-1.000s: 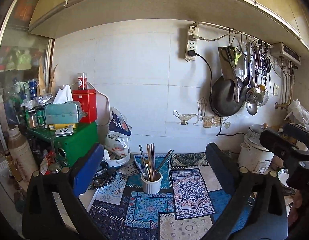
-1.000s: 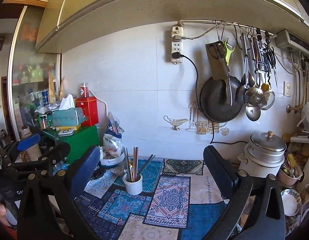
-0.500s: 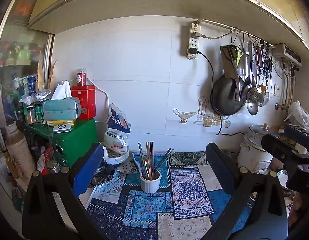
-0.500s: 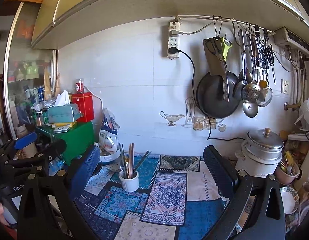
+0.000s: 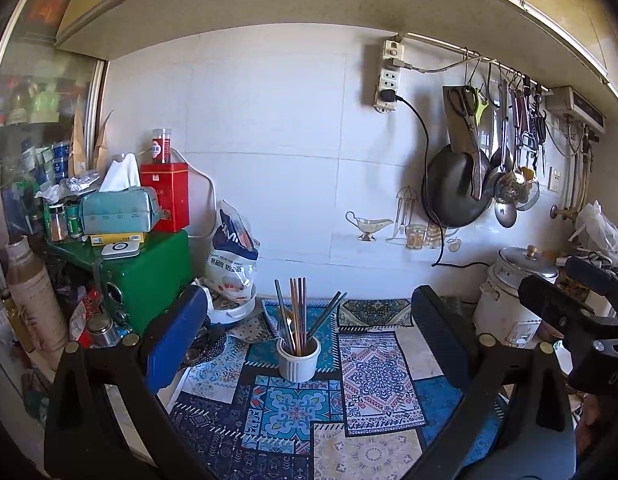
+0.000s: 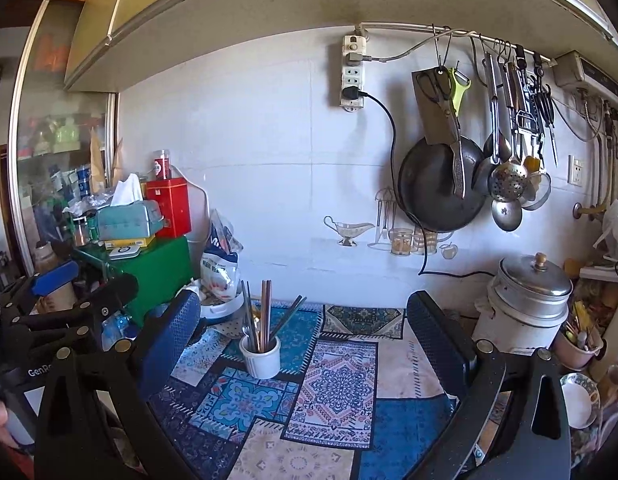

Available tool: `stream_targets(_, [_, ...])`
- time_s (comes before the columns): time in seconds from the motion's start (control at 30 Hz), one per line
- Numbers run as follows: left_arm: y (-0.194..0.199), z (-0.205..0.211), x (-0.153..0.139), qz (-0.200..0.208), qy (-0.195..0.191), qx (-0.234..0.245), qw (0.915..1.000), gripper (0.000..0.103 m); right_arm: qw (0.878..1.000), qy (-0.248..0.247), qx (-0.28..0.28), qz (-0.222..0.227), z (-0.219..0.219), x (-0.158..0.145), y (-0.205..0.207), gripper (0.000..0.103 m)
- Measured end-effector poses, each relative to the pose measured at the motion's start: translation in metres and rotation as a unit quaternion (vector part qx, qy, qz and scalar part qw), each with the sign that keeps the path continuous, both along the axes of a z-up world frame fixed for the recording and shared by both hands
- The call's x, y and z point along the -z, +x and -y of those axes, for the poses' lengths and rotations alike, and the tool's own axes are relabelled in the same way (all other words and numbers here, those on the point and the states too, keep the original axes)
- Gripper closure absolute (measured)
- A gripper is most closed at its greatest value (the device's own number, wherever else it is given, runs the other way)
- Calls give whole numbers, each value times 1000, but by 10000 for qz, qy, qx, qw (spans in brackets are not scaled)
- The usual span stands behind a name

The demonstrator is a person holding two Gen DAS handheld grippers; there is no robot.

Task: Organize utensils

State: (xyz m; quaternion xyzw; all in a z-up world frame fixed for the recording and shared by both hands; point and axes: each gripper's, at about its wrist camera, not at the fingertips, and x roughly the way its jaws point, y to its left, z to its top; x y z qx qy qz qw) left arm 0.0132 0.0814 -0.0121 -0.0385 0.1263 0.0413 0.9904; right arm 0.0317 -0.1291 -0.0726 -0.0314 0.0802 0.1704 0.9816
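Observation:
A white ribbed cup (image 5: 299, 361) (image 6: 260, 357) stands on the patterned mat (image 5: 373, 376) (image 6: 333, 392), holding several chopsticks (image 5: 297, 312) (image 6: 265, 312) and other utensils upright. My left gripper (image 5: 309, 320) is open and empty, well back from the cup, which shows between its fingers. My right gripper (image 6: 305, 324) is open and empty too, with the cup just inside its left finger. Each gripper also shows at the edge of the other's view: the right gripper (image 5: 569, 304) and the left gripper (image 6: 69, 292).
Hanging on a wall rail are a black pan (image 6: 437, 188), scissors (image 6: 441, 88) and ladles (image 6: 507, 180). A pot with a lid (image 6: 525, 304) stands right. A green box (image 5: 149, 272), tissue box (image 5: 117, 212), red tin (image 5: 165, 196) and bag (image 5: 233, 256) crowd the left.
Both views have drifted slightly; the cup sits a little further left in the right wrist view. Both grippers stay open and empty.

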Motion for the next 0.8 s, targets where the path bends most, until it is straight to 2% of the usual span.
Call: stream_targets(0.8, [5, 4, 0, 14, -45, 70, 10000, 1, 10000, -33, 47, 6, -2, 1, 4, 0])
